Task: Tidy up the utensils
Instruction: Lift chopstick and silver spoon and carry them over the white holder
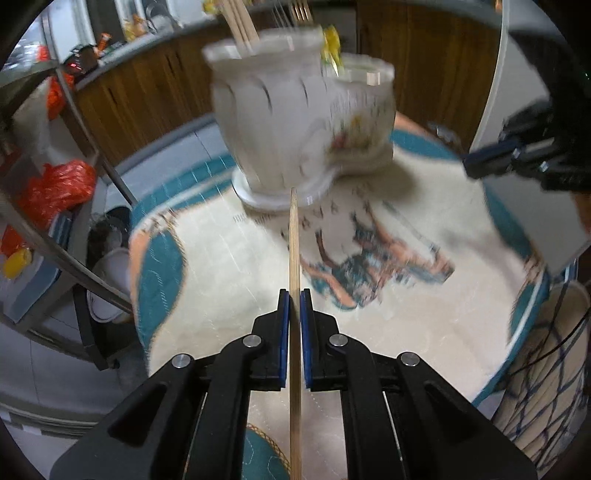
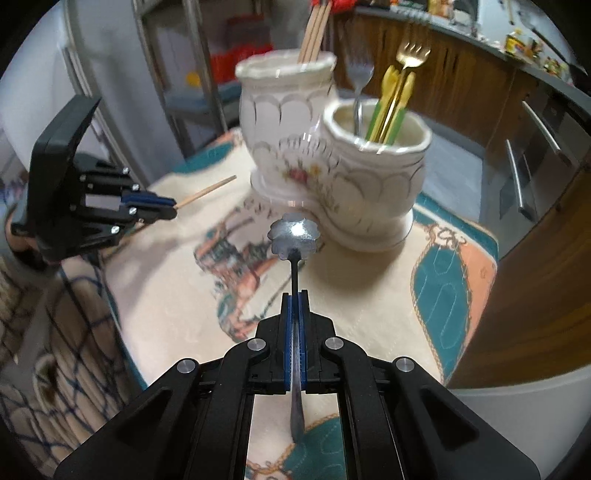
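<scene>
My left gripper [image 1: 294, 295] is shut on a wooden chopstick [image 1: 294, 243] whose tip points at the base of the white ceramic holder [image 1: 280, 110]. The holder has two cups: the taller cup [image 2: 284, 107] holds several wooden chopsticks [image 2: 314, 33], the lower cup [image 2: 380, 162] holds forks and green and yellow utensils [image 2: 391, 96]. My right gripper [image 2: 294, 295] is shut on a metal spoon with a flower-shaped bowl [image 2: 294, 234], just in front of the holder. The left gripper also shows in the right wrist view [image 2: 171, 205], at the left.
The holder stands on a round table with a patterned cream and teal cloth [image 1: 229, 280]. A metal shelf rack with red bags [image 1: 55, 188] is to the left. Wooden cabinets [image 2: 461, 88] stand behind. A checked sleeve [image 2: 55, 332] is at the lower left.
</scene>
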